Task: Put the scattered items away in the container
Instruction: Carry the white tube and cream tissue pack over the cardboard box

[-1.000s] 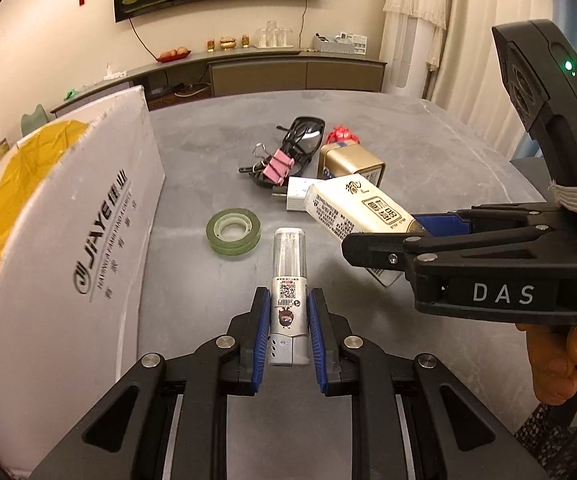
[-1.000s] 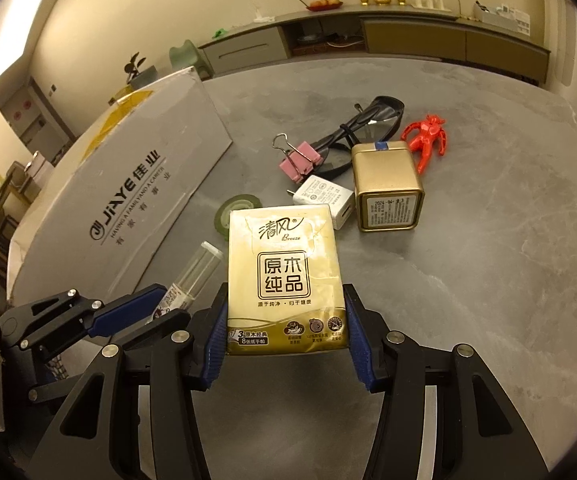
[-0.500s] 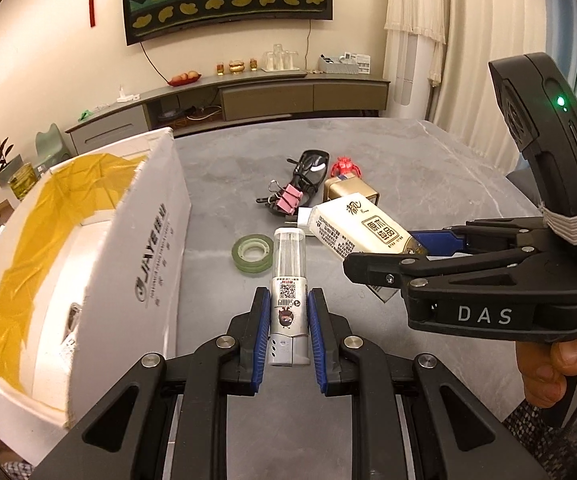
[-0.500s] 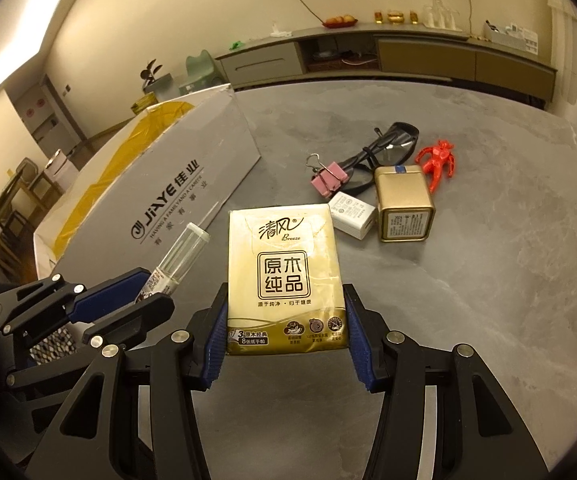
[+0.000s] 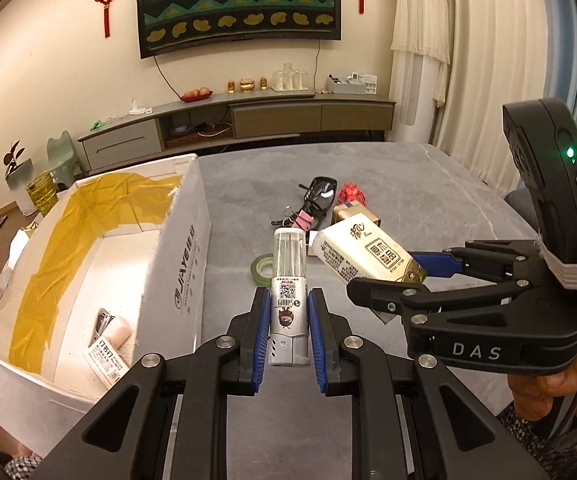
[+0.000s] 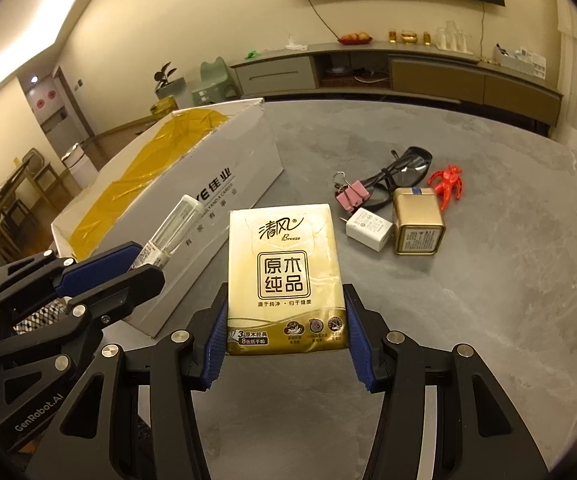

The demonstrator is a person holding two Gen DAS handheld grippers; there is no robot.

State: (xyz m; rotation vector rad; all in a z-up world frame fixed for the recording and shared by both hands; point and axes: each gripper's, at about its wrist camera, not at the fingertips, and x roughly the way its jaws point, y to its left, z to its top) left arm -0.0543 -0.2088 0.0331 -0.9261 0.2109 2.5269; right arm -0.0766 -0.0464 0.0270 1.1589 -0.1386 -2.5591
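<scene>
Left wrist view shows the left gripper (image 5: 287,322) with its jaws clamped on the lower end of a small clear-topped tube (image 5: 288,280), held lifted above the grey table (image 5: 428,184); the right gripper (image 6: 284,334) likewise has its jaws clamped on the bottom of a gold tissue pack (image 6: 286,272), also carried in the air. The white cardboard box (image 5: 184,280), the container here, stands open just left of the left jaws, with one small labelled item (image 5: 108,344) already lying on its floor. Judging by this, the step in hand is carrying both items over the box and letting them go. To do it well, the left jaws should clear the near wall of the box before parting, so the tube drops inside rather than catching the rim; the right jaws have farther to travel and should wait or pass behind (the two grippers are close, and the pack nearly overlaps the tube from the left wrist view). Ahead of the jaws, still on the table, lie a green tape roll (image 5: 262,269), a pink binder clip (image 6: 351,196), dark glasses (image 6: 406,168), a white charger (image 6: 368,229), a gold tin (image 6: 418,227) and a red toy figure (image 6: 447,184). None blocks the way to the box; only its wall does.
</scene>
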